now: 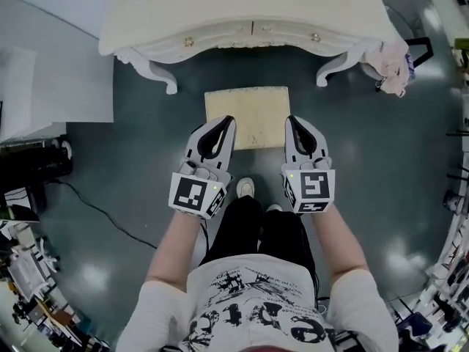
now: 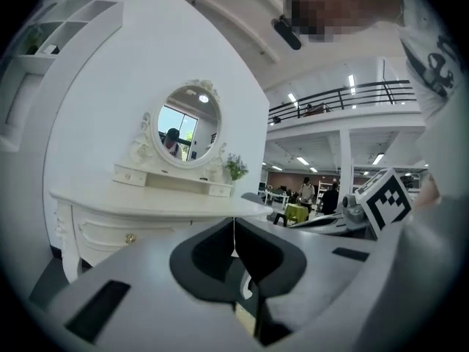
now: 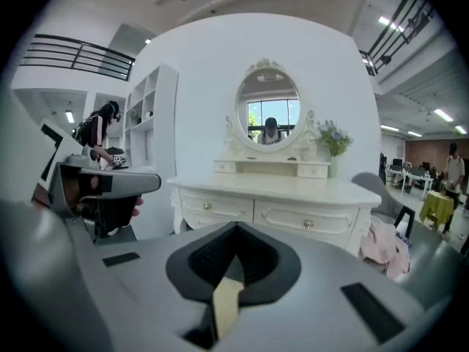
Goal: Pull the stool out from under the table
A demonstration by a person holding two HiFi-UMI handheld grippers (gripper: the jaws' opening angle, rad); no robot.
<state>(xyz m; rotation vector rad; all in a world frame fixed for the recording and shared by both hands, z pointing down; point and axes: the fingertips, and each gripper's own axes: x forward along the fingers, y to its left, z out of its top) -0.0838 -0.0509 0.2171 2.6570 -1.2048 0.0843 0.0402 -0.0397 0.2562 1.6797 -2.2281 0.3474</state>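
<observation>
The stool, with a square cream cushion, stands on the dark floor just in front of the white dressing table, clear of its legs. My left gripper hangs in the air over the stool's left edge, jaws closed together with nothing between them. My right gripper is level with it over the stool's right edge, also shut and empty. Both are raised well above the seat. In the right gripper view the table and its oval mirror lie straight ahead. A cream strip of the stool shows below the jaws.
A pink cloth hangs on a dark chair right of the table. A white cabinet stands at the left, and a black cable runs across the floor. The person's feet are just behind the stool.
</observation>
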